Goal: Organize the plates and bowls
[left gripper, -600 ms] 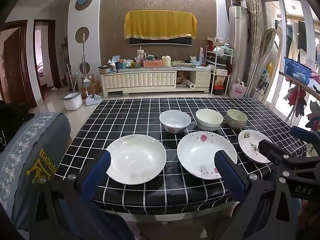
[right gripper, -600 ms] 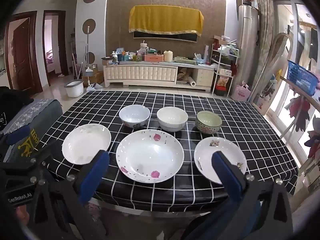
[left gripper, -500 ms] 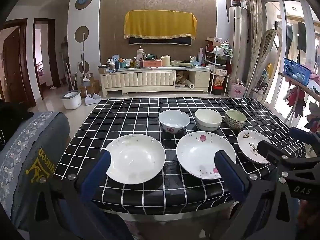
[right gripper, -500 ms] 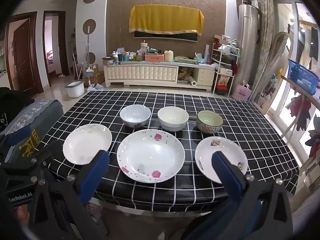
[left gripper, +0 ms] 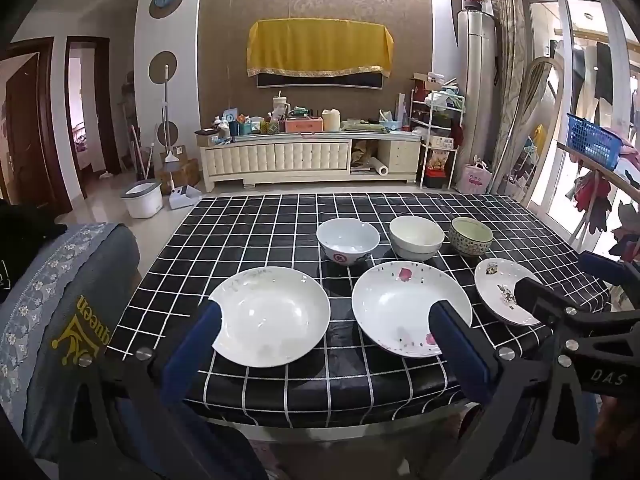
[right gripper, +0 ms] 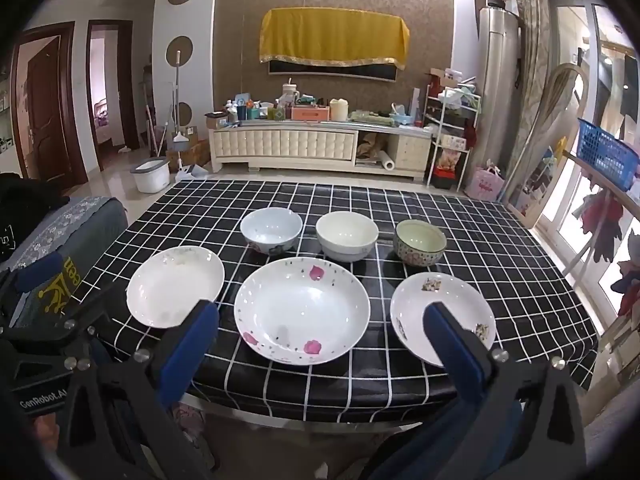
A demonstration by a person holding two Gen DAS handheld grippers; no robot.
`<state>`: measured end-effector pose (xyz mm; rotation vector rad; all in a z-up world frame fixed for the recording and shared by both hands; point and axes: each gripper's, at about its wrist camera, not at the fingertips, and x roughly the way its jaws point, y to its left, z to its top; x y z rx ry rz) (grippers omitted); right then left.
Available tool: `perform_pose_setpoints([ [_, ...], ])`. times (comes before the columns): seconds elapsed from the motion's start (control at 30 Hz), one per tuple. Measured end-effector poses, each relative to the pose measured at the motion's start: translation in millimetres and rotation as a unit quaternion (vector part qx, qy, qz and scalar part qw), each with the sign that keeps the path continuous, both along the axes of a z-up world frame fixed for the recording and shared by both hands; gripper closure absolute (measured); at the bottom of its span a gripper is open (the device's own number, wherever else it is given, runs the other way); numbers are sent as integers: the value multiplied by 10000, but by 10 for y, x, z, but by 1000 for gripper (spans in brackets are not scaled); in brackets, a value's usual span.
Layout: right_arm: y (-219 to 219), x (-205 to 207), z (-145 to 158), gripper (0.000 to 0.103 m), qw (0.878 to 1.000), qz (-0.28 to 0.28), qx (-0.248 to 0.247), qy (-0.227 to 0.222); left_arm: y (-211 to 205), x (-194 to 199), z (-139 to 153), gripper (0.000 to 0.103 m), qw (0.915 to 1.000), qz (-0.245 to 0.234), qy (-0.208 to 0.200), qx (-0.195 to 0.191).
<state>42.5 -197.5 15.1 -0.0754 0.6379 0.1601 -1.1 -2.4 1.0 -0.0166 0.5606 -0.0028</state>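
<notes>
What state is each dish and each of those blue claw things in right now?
Left gripper: open, holding nothing.
Right gripper: open, holding nothing.
Plain white plate: flat on the table, unstacked.
Pink-petal plate: flat, unstacked.
Small patterned plate: flat, unstacked.
Pale blue bowl: upright, empty.
Cream bowl: upright, empty.
Green patterned bowl: upright, empty.

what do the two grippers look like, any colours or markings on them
Both are alike: a black angular frame with silver screws and two long fingers faced with blue pads. The left gripper shows white lettering "GenRobot.AI" on its body in the right wrist view. The right gripper shows white letters "DAS" on its body in the left wrist view. No cables or sleeves are visible.
</notes>
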Motion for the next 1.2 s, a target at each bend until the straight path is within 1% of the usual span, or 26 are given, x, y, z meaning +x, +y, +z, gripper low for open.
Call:
perform_pose_setpoints([
  [0.2,2,1,-8,0,10000,-17,-9,-5,52,6,-8,0,10000,-8,32,-58],
  [1.2,-3,-22,-46,0,10000,-5,-23,75,31,7,-60,0,9999,-15,123,-15],
])
